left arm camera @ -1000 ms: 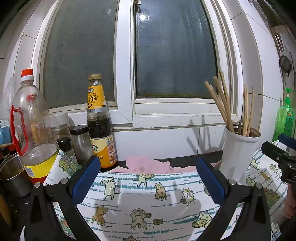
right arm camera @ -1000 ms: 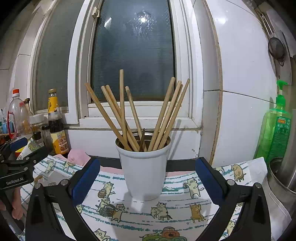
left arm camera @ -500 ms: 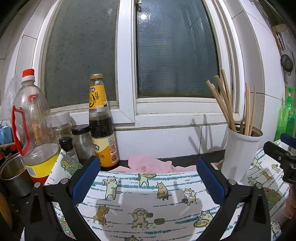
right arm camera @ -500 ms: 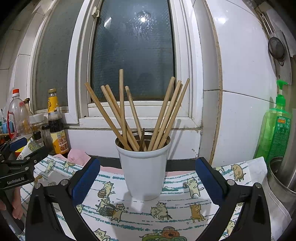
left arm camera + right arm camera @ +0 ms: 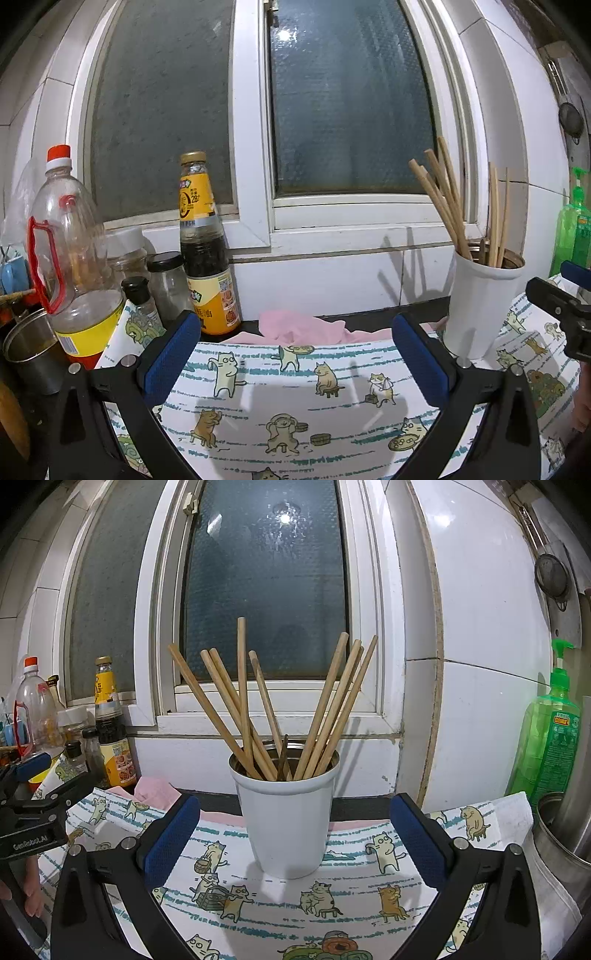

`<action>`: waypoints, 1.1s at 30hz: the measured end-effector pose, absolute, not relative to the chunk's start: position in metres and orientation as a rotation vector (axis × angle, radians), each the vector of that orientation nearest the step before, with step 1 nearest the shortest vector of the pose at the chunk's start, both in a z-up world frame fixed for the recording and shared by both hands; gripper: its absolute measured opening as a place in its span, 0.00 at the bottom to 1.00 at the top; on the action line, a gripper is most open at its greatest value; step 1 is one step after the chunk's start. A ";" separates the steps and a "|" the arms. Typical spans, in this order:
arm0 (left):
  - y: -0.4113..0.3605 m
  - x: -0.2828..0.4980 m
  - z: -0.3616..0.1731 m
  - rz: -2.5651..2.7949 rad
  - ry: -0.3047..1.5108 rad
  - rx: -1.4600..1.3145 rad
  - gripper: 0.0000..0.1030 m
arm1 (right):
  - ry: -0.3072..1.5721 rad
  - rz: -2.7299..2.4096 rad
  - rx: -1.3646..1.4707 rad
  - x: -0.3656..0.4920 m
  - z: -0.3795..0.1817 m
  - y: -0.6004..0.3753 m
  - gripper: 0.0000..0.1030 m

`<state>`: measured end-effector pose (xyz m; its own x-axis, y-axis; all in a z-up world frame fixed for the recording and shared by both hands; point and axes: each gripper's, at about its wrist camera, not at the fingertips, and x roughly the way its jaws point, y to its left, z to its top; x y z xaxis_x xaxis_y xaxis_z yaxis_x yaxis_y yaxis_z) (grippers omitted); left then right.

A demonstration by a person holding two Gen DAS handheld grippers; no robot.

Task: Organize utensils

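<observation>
A white cup (image 5: 286, 816) stands upright on a cat-print cloth (image 5: 343, 897), holding several wooden chopsticks (image 5: 255, 716) that fan out above its rim. My right gripper (image 5: 295, 834) is open, its blue pads on either side of the cup's base and apart from it. In the left wrist view the same cup (image 5: 480, 302) with chopsticks (image 5: 443, 199) stands at the right, and my left gripper (image 5: 295, 358) is open over bare cloth (image 5: 288, 406) with nothing between its fingers. The other gripper (image 5: 561, 299) shows at the right edge.
Bottles and jars crowd the left: an oil bottle (image 5: 70, 258), a sauce bottle (image 5: 207, 251), small jars (image 5: 166, 280). A pink cloth (image 5: 306, 328) lies by the wall. A green soap dispenser (image 5: 550, 731) and a steel pot (image 5: 561, 834) stand at the right. A window sill runs behind.
The left wrist view has shifted slightly, so the cup and bottles sit a little further right in it. The right view is unchanged.
</observation>
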<state>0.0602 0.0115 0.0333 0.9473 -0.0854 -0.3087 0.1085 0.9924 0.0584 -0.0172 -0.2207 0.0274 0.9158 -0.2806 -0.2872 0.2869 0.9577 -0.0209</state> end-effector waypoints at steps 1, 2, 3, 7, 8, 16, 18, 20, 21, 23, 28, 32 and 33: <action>0.011 0.060 0.033 -0.098 0.311 0.077 1.00 | 0.293 -0.292 0.021 -0.017 0.027 -0.221 1.00; 0.011 0.060 0.033 -0.097 0.311 0.077 1.00 | 0.293 -0.292 0.021 -0.017 0.027 -0.221 1.00; 0.011 0.060 0.033 -0.098 0.311 0.074 1.00 | 0.293 -0.293 0.021 -0.018 0.028 -0.221 1.00; 0.011 0.060 0.033 -0.097 0.313 0.070 1.00 | 0.293 -0.293 0.022 -0.017 0.028 -0.221 1.00; 0.011 0.060 0.033 -0.097 0.311 0.070 1.00 | 0.294 -0.295 0.021 -0.017 0.028 -0.221 1.00; 0.012 0.060 0.034 -0.093 0.307 0.073 1.00 | 0.292 -0.302 0.021 -0.019 0.028 -0.221 1.00; 0.012 0.060 0.034 -0.089 0.310 0.074 1.00 | 0.291 -0.302 0.022 -0.019 0.028 -0.221 1.00; 0.012 0.061 0.034 -0.088 0.311 0.075 1.00 | 0.292 -0.302 0.021 -0.018 0.028 -0.221 1.00; 0.012 0.061 0.034 -0.087 0.312 0.076 1.00 | 0.292 -0.302 0.021 -0.018 0.028 -0.221 1.00; 0.012 0.061 0.033 -0.084 0.314 0.078 1.00 | 0.292 -0.302 0.020 -0.019 0.028 -0.221 1.00; 0.013 0.062 0.033 -0.085 0.314 0.080 1.00 | 0.292 -0.302 0.020 -0.018 0.028 -0.221 1.00; 0.013 0.062 0.033 -0.085 0.314 0.081 1.00 | 0.293 -0.302 0.021 -0.018 0.028 -0.222 1.00; 0.013 0.062 0.033 -0.085 0.314 0.082 1.00 | 0.293 -0.302 0.021 -0.018 0.028 -0.221 1.00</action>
